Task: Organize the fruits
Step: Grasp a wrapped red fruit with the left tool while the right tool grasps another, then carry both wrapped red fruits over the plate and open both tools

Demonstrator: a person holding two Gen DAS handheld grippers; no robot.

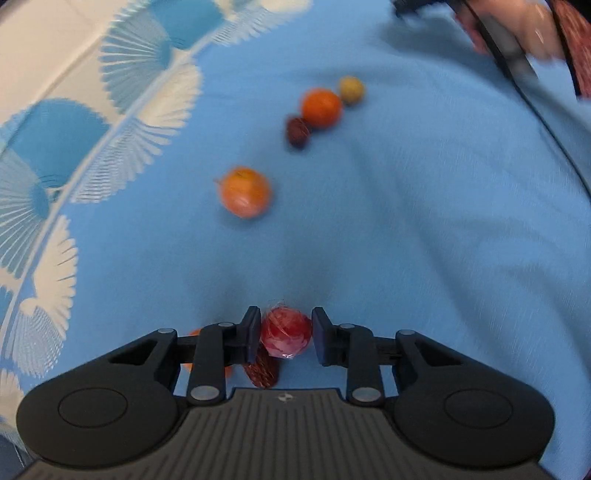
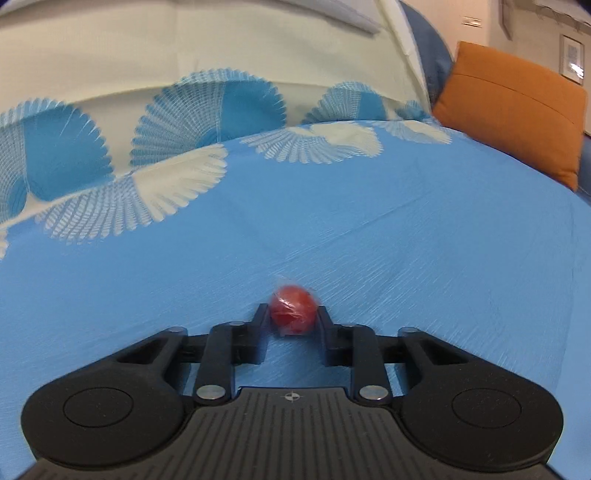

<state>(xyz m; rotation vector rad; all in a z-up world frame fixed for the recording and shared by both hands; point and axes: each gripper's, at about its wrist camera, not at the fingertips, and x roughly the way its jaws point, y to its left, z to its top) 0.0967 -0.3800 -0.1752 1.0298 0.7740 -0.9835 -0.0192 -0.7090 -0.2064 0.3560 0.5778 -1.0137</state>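
Observation:
My left gripper (image 1: 285,326) points down at a blue bedspread (image 1: 406,240) and is shut on a red fruit in clear wrap (image 1: 286,336), with a pad against each side. Just beneath it lie a dark red netted fruit (image 1: 263,369) and an orange fruit (image 1: 192,333), which is mostly hidden by the left finger. Further off lie a peach-orange fruit (image 1: 245,192), a dark red fruit (image 1: 297,132), an orange (image 1: 320,108) and a small yellowish fruit (image 1: 351,89). My right gripper (image 2: 291,314) is shut on a small red wrapped fruit (image 2: 293,308) just above the bedspread (image 2: 406,240).
The cover's fan-patterned cream and blue part (image 2: 147,140) runs along the far side. An orange cushion (image 2: 513,110) leans at the far right. In the left wrist view a person's hand (image 1: 517,29) with the other gripper shows at the top right.

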